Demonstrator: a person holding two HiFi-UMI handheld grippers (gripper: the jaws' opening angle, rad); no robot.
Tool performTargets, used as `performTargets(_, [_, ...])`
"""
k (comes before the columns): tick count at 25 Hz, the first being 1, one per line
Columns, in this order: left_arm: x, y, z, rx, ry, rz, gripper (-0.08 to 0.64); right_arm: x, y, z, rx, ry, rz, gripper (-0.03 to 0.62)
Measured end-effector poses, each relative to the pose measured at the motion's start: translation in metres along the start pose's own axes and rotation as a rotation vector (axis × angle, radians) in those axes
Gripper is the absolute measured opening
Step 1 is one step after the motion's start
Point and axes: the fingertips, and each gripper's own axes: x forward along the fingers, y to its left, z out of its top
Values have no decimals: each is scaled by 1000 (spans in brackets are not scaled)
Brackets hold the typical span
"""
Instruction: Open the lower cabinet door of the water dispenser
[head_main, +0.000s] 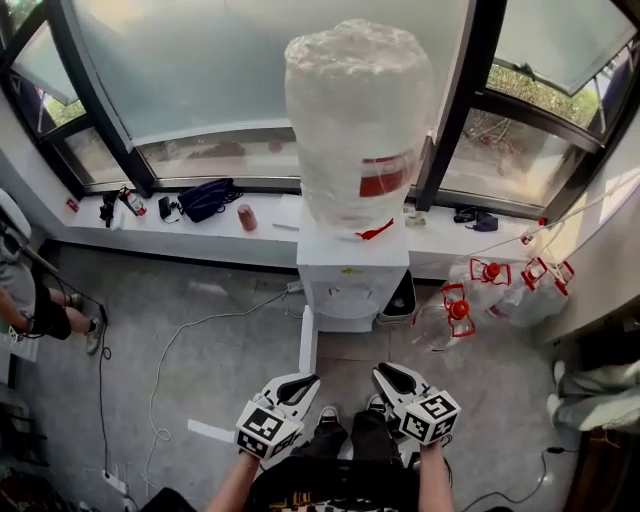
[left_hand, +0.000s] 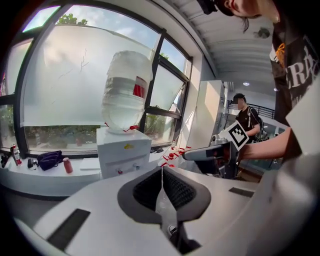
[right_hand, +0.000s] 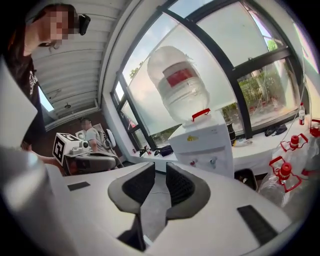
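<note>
Holding, nearest: two white moulded grippers with black ribbed pads. Left gripper (left_hand: 161, 169): pads pressed together, nothing between. Right gripper (right_hand: 159, 170): pads slightly parted, empty. Beyond, on the grey concrete floor (head_main: 200, 340): boxy white water dispenser (head_main: 352, 268), its lower cabinet door (head_main: 307, 340) a flat panel standing out edge-on. Rounded, crinkly film-wrapped bottle (head_main: 358, 120) on top.

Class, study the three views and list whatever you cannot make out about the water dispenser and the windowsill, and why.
1. Lower front of the water dispenser: the head view looks steeply down on its top; in the gripper views the bodies of the left claw and right claw cover it.
2. Yellow label on the dispenser: too small to read in any view.
3. Small items on the windowsill: too small in the head view to name.
</note>
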Motion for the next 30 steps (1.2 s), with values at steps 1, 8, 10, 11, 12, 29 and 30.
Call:
performTargets(1, [-1,-5,3,18,0,-17,20,-7,3,8,-13,-10,-14,83])
performTargets(8, [-6,-38,23,51,-8,-81,20,-45,27,42,-95,-15,-44,77])
performTargets(10, [-1,-49,33,40,-35,-82,20,-57,29,48,-120,-23,-42,74])
performTargets(11, [2,-54,39,37,-49,-79,20,-62,30,51,-126,-29,-37,73])
performTargets(12, [5,-61,44,36,-61,-76,20,-69,31,53,-130,-35,-30,72])
performTargets(29, [19,-234,83,-42,-194,108,20,-236,14,58,-197,-80,153,63])
performTargets(30, [19,-244,81,-49,-200,118,20,-243,12,54,-203,-75,163,63])
